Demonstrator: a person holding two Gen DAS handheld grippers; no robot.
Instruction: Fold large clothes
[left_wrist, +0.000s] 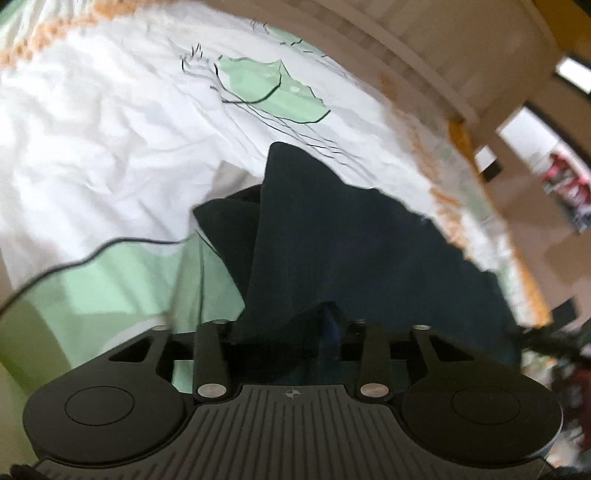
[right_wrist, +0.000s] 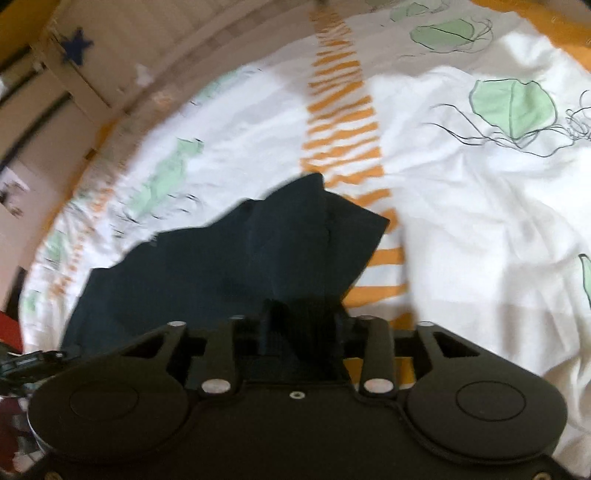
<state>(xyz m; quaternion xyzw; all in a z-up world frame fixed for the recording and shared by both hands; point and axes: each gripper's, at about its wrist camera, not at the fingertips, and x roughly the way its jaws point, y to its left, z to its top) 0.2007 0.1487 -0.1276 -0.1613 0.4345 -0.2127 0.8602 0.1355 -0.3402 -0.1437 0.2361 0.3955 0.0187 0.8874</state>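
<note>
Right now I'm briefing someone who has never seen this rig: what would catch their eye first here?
The dark navy garment, bunched and draped straight ahead of both grippers, stands out against the pale bed sheet. Next comes the sheet's orange striped band beyond the garment in the right wrist view, then its green leaf prints further right.

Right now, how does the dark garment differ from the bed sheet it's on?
The dark garment is a plain navy-black; the bed sheet is white with green leaf shapes and orange stripes. The garment is bunched into raised peaks at both grippers, while the sheet lies spread, only lightly wrinkled. The garment covers a small patch; the sheet fills most of each view. Both are soft cloth.
</note>
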